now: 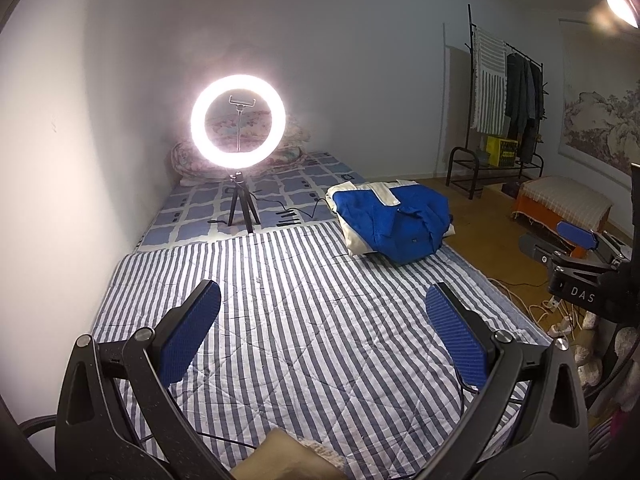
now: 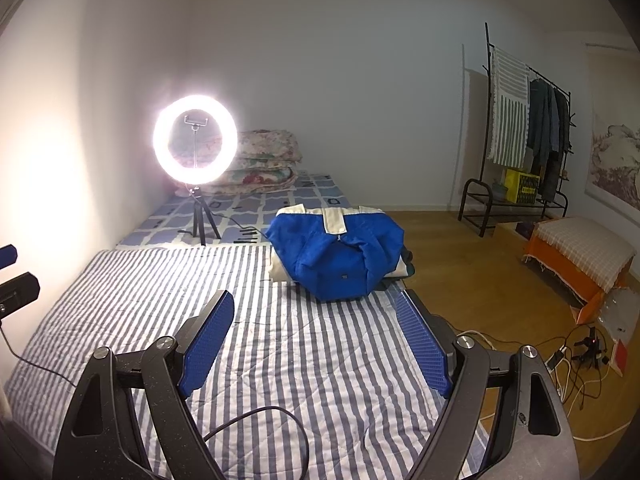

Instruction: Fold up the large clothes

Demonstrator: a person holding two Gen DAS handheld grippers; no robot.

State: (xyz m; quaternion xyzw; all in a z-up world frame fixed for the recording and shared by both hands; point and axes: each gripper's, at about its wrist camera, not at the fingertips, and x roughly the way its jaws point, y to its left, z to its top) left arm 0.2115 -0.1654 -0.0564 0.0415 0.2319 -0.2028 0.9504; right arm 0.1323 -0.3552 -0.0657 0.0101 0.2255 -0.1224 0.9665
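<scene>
A blue and cream jacket (image 1: pixel 394 222) lies folded in a compact bundle near the right edge of the striped quilt (image 1: pixel 288 304); it also shows in the right wrist view (image 2: pixel 340 256). My left gripper (image 1: pixel 324 300) is open and empty above the quilt, well short of the jacket. My right gripper (image 2: pixel 316 304) is open and empty, just in front of the jacket. The right gripper also shows at the right edge of the left wrist view (image 1: pixel 576 240).
A lit ring light on a tripod (image 1: pixel 239 120) stands on the bed behind the quilt, its cable trailing. Folded floral bedding (image 2: pixel 264 160) lies by the wall. A clothes rack (image 2: pixel 520 136), an orange stool (image 2: pixel 580 256) and floor cables (image 2: pixel 576 360) are to the right.
</scene>
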